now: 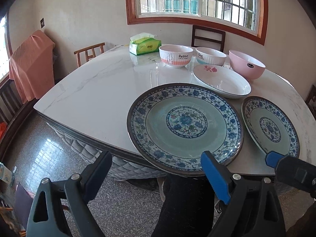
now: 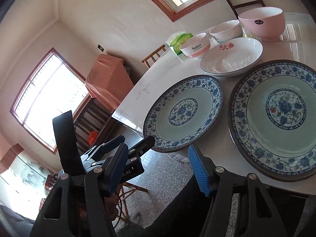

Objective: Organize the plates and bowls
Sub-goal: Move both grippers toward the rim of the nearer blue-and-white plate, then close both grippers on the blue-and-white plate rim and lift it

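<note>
Sitting empty: two blue-patterned plates (image 1: pixel 185 128), white dish (image 1: pixel 221 81), three bowls (image 1: pixel 175 56).

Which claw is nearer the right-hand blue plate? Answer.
Right. The right claw is at the near rim of the right-hand blue plate; the left claw is at the other blue plate.

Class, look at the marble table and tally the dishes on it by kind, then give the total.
Blue floral-patterned round plates: 2 (left one, right one)
White oval dish with a pink flower: 1
White ribbed bowls with lettering: 2 ("Rabbit", "Dog")
Plain pink bowl: 1
Total: 6
</note>
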A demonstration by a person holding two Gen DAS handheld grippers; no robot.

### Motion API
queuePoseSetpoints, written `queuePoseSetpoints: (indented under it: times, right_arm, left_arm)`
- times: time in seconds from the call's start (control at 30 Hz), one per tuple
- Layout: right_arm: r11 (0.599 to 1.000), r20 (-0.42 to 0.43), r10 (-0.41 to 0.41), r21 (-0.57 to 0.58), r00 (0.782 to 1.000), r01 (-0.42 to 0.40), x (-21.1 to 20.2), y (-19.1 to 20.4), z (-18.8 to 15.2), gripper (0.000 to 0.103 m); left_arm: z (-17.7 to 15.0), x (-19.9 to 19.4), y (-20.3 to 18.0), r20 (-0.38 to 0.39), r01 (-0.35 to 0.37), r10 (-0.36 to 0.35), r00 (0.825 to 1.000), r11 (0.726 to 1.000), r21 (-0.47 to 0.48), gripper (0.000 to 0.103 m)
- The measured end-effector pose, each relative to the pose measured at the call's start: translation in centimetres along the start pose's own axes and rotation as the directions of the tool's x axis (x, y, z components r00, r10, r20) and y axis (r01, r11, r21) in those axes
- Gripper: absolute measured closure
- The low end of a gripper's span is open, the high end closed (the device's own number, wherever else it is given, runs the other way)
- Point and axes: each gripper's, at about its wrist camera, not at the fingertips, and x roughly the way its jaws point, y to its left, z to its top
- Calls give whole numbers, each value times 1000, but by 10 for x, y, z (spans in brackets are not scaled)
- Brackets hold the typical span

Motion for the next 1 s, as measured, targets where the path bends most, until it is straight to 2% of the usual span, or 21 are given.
queuePoseSetpoints:
  times: [0.1, 0.27, 0.4, 0.53, 0.67, 0.87, 1.0]
  right_arm:
    - [995, -23, 38, 95, 999, -35, 6, -12, 5, 42]
    - [988, -39, 21, 152, 999, -14, 15, -17, 10, 40]
    - [982, -49, 15, 191, 999, -5, 19, -21, 12, 37]
    - [969, -69, -7, 246, 998, 24, 25, -27, 13, 37]
    - [970, -66, -23, 240, 998, 38, 29, -24, 17, 36]
    - [966, -74, -34, 253, 997, 52, 33, -23, 20, 35]
    - [956, -87, -31, 290, 996, 55, 36, -25, 20, 31]
  left_arm:
    - [12, 8, 12, -24, 29, -29, 999, 1000, -10, 10]
    - [29, 23, 33, -60, 88, -91, 994, 995, -48, 9]
    - [38, 44, 44, -123, 160, -167, 978, 985, -68, 9]
    - [46, 60, 47, -157, 157, -161, 974, 987, -34, 9]
    - [51, 70, 49, -175, 144, -143, 974, 990, -5, 9]
    - [52, 90, 55, -225, 182, -183, 957, 983, -24, 9]
    - [54, 96, 55, -232, 180, -172, 957, 984, 14, 10]
